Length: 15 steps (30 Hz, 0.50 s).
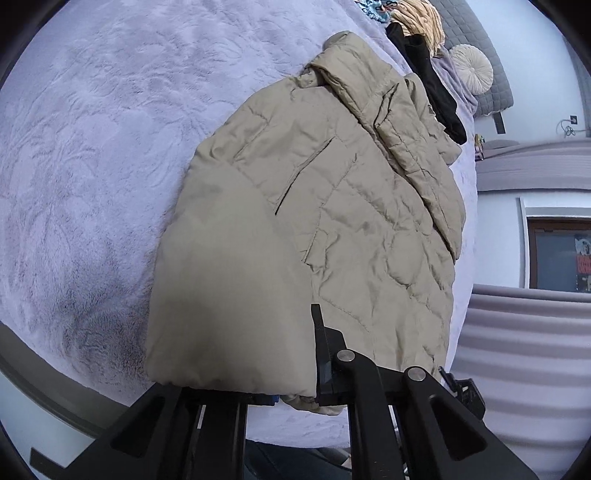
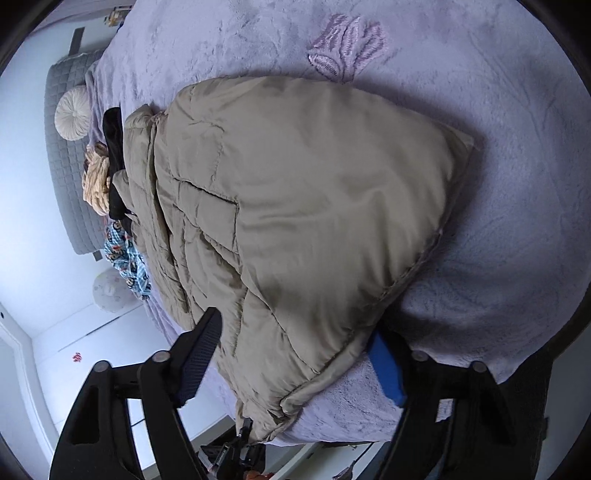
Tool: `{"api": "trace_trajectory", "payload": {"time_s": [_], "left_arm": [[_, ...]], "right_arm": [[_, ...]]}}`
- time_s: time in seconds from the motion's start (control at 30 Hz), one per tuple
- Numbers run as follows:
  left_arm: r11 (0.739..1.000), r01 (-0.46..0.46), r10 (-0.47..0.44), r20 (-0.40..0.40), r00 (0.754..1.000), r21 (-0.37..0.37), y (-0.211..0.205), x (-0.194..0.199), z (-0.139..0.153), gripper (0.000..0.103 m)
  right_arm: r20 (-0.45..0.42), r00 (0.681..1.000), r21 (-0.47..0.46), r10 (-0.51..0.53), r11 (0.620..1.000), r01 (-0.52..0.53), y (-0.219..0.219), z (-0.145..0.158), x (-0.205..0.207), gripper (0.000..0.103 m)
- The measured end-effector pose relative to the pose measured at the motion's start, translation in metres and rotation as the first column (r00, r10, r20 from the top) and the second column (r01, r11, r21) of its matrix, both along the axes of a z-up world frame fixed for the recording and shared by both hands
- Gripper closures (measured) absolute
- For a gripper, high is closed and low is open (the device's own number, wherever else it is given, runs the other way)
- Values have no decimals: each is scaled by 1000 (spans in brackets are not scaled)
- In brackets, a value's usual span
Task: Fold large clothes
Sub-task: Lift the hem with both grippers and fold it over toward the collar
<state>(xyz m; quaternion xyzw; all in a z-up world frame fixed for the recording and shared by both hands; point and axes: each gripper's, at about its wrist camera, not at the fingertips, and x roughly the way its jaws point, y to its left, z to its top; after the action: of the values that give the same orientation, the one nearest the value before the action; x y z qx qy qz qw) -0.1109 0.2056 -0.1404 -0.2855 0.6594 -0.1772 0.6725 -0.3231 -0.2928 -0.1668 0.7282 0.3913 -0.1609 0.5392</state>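
Tan padded jacket lies partly folded on the lilac bed cover; left gripper pinches its near hem, probably to carry the fold over, while right gripper straddles the hem, jaws apart.

Open plush bedspread lies along one long side of the khaki quilted jacket. Far end blocked: black garment, tan knit, printed blue cloth crowd the collar. Round cushion beyond, by the grey quilted headboard.
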Motion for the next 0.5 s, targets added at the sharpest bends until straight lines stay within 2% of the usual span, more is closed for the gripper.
{"api": "trace_trajectory", "payload": {"time_s": [0.03, 0.07, 0.1, 0.27, 0.5], "left_arm": [[1000, 10, -10, 9, 1000, -2, 0, 3, 3, 90], [1000, 18, -18, 19, 1000, -7, 0, 5, 7, 90], [1000, 25, -25, 28, 999, -16, 0, 8, 10, 90], [996, 69, -63, 96, 993, -61, -1, 30, 38, 90], [990, 130, -115, 220, 969, -53, -15, 73, 87, 90]], "right_arm": [[6, 1000, -5, -1, 1000, 2, 1, 1, 2, 49], [0, 1000, -18, 9, 1000, -9, 2, 3, 4, 79], [-5, 1000, -30, 19, 999, -19, 3, 6, 7, 89], [33, 998, -142, 51, 989, -46, 5, 35, 20, 93], [66, 988, -308, 140, 945, -113, 2, 87, 55, 94]]}}
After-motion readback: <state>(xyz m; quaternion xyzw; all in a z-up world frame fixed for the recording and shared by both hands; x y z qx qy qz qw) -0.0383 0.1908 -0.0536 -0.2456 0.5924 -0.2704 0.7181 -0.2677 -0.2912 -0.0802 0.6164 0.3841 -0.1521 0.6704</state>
